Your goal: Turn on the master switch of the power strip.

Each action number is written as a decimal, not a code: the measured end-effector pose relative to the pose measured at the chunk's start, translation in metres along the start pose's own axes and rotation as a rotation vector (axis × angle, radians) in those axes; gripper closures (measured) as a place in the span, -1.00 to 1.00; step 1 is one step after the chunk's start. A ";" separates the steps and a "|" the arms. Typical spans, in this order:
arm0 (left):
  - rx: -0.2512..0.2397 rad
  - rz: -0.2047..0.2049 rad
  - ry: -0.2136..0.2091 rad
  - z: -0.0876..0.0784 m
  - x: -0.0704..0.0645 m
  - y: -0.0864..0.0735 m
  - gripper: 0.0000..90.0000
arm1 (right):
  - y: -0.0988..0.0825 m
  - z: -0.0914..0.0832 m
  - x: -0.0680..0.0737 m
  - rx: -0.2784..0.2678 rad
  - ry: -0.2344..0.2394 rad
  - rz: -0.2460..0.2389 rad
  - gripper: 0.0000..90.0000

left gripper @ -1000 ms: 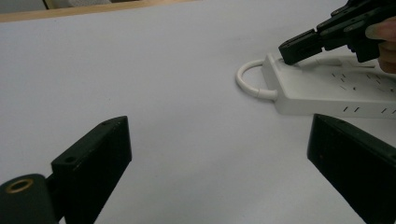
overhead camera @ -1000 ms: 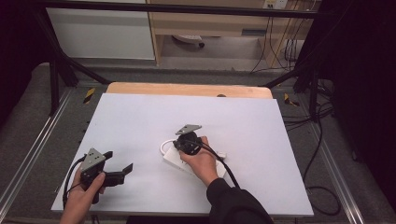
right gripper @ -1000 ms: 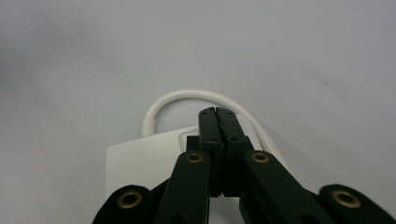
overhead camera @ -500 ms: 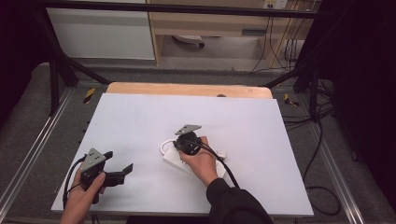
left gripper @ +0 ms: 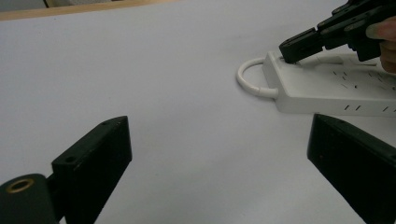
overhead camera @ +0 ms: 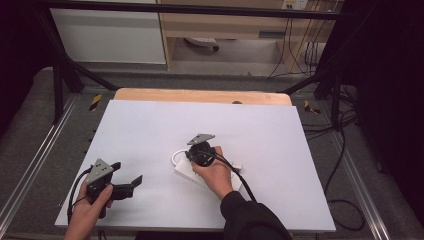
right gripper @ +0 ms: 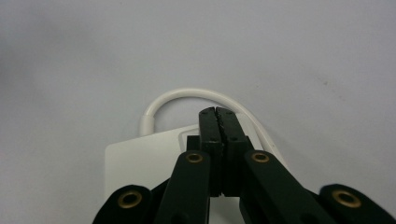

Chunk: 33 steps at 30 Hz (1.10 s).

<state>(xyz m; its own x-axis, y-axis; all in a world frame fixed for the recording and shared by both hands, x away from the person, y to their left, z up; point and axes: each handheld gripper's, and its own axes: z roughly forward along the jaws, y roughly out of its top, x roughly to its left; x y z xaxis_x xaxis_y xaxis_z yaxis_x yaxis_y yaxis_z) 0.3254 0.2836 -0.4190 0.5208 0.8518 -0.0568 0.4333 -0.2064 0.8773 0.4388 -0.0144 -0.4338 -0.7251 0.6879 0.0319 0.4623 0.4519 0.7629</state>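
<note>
A flat white plastic power strip (overhead camera: 207,176) with a looped white cord (right gripper: 187,100) lies just below the centre of the high view, on the pale grey table sheet (overhead camera: 150,130). The right gripper (overhead camera: 197,150) sits over the strip's upper-left end, its black jaws pressed together with nothing between them; in the left gripper view the closed tips (left gripper: 299,46) rest on the strip's top near the cord end. The left gripper (overhead camera: 131,182), at the lower left of the high view, hangs well apart from the strip, its jaws spread wide and empty.
</note>
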 end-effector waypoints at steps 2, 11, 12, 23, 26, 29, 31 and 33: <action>0.000 0.000 -0.001 0.000 0.000 0.000 -0.86 | 0.000 0.000 0.000 0.000 0.000 0.002 1.00; 0.004 0.001 0.001 0.000 0.000 0.000 -0.86 | 0.000 0.000 0.000 -0.001 0.002 0.007 1.00; 0.004 0.002 0.003 0.000 0.000 0.000 -0.86 | 0.000 0.000 0.000 -0.001 0.002 0.007 1.00; 0.007 0.006 0.007 0.000 0.000 0.000 -0.86 | 0.000 0.000 -0.001 0.002 0.004 0.012 1.00; 0.007 0.003 0.003 0.000 0.000 0.000 -0.86 | 0.000 0.000 -0.001 -0.001 0.003 0.010 1.00; 0.006 0.003 0.002 0.000 0.000 0.000 -0.86 | 0.000 0.000 -0.001 -0.001 0.004 0.009 1.00; 0.006 0.003 0.002 0.000 0.000 0.000 -0.86 | 0.000 0.000 -0.001 -0.001 0.004 0.009 1.00; 0.006 0.003 0.002 0.000 0.000 0.000 -0.86 | 0.000 0.000 0.000 -0.001 0.002 0.009 1.00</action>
<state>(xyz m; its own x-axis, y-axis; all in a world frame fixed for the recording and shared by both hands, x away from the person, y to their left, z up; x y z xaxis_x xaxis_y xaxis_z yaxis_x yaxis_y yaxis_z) 0.3256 0.2839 -0.4192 0.5201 0.8524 -0.0533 0.4362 -0.2114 0.8747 0.4393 -0.0145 -0.4335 -0.7222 0.6905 0.0398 0.4680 0.4455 0.7632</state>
